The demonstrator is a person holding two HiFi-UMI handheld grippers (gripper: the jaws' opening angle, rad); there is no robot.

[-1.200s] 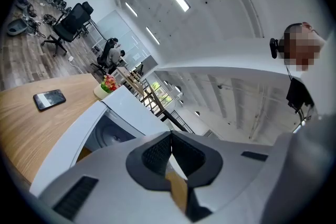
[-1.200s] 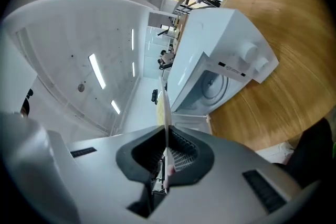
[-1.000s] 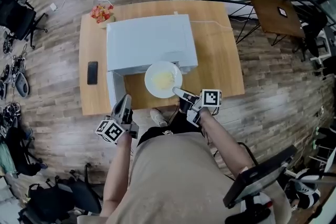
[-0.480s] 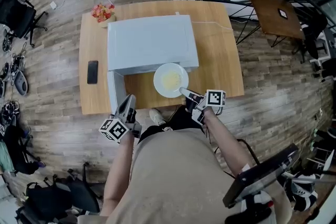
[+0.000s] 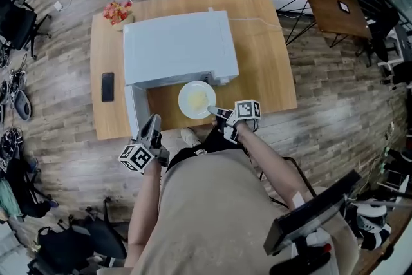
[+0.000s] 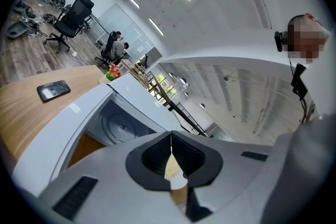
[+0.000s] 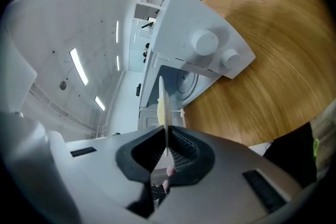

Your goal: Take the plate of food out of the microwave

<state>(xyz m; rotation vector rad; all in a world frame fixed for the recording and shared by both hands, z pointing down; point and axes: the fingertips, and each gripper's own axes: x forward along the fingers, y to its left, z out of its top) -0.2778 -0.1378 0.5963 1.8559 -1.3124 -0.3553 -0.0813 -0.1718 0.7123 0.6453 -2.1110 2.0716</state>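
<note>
A white plate of yellowish food (image 5: 196, 99) hangs over the wooden table (image 5: 267, 55), just in front of the white microwave (image 5: 175, 46). My right gripper (image 5: 219, 114) is shut on the plate's near rim; in the right gripper view the plate (image 7: 163, 105) runs edge-on out of the shut jaws (image 7: 167, 150). The microwave door (image 5: 134, 114) stands open at the left, and the cavity with its turntable (image 6: 118, 126) shows in the left gripper view. My left gripper (image 5: 153, 127) is shut on nothing, off the table's front edge near the door (image 6: 171, 150).
A black phone (image 5: 107, 86) lies on the table's left side, and a bowl of red and yellow things (image 5: 115, 11) stands at the back left corner. Office chairs, cables and a second brown table (image 5: 335, 7) surround the table on the wooden floor.
The plate has stayed just outside the microwave opening in the right gripper's hold, shifting slightly right and back. The left gripper has barely moved.
</note>
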